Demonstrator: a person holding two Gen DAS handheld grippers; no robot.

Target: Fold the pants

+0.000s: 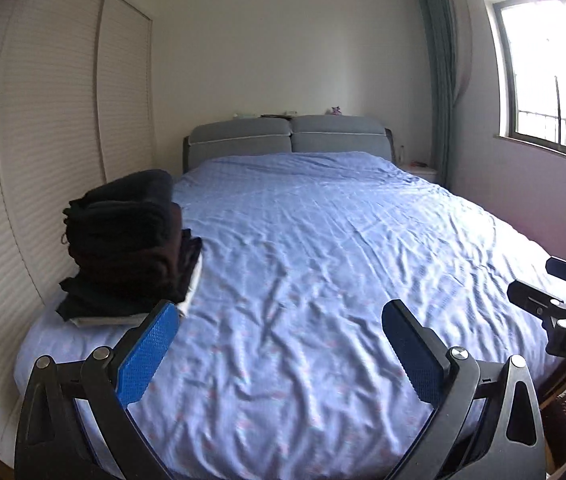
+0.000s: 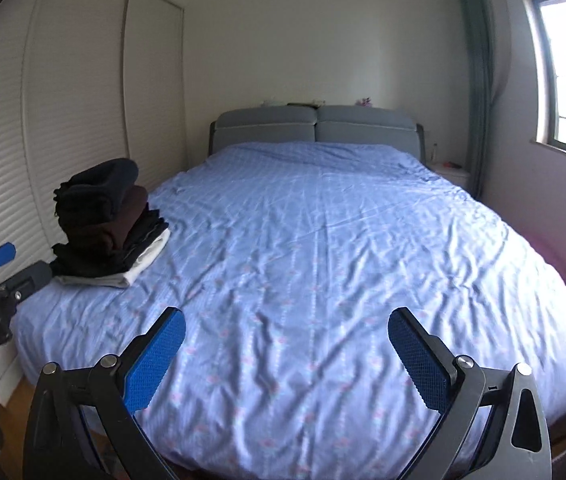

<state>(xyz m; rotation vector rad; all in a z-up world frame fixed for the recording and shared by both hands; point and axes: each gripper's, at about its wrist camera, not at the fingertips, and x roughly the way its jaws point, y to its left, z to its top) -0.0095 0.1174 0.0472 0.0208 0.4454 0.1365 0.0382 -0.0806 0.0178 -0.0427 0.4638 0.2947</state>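
A stack of folded dark pants (image 1: 127,240) sits on the left side of the bed, with a pale folded garment (image 1: 115,320) at the bottom; it also shows in the right wrist view (image 2: 107,220). My left gripper (image 1: 281,316) is open and empty, held over the foot of the bed just right of the stack. My right gripper (image 2: 287,322) is open and empty over the foot of the bed. The right gripper shows at the right edge of the left wrist view (image 1: 539,284), and the left gripper at the left edge of the right wrist view (image 2: 15,264).
The bed is covered by a wrinkled blue sheet (image 1: 323,240) with a grey headboard (image 1: 289,136). A louvred wardrobe (image 1: 43,140) stands close along the left. A window (image 1: 551,80), green curtain (image 1: 439,80) and small nightstand (image 1: 419,170) are at the right.
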